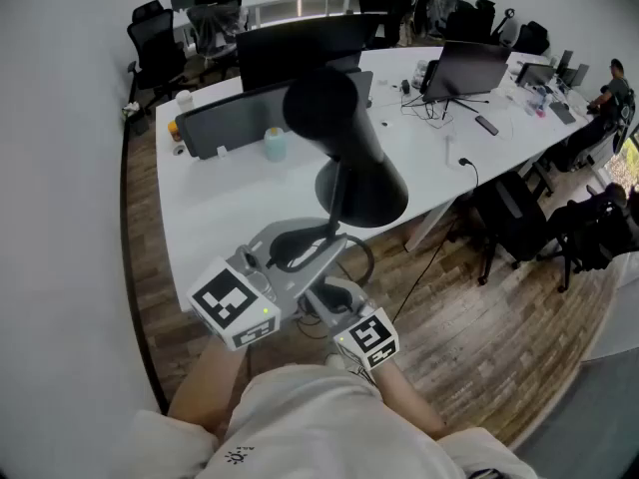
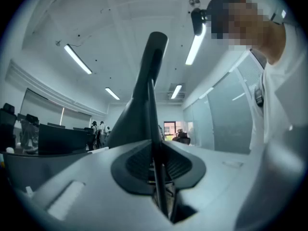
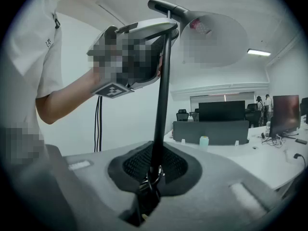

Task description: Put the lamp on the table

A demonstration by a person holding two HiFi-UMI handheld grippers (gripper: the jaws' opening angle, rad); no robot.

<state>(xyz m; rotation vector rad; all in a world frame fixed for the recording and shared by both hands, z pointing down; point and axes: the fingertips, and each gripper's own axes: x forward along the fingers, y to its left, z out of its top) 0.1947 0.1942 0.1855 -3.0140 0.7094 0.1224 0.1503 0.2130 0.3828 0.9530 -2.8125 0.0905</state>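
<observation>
Office bench (image 1: 220, 218) below | lamp (image 1: 339, 138) aloft near its edge | left tongs (image 2: 158, 170) clamped on stem (image 2: 154, 129) | right tongs (image 3: 153, 172) clamped on stem too

No legible text.
The left cube (image 1: 235, 307) and right cube (image 1: 367, 338) bear only square patterns; the shirt's (image 1: 300, 422) small print is too tiny to read.

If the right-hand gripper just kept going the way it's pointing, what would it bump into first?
Probably the white table. The right gripper, clamped on the lamp pole, points toward the table's near end. Depth is hard to judge.
</observation>
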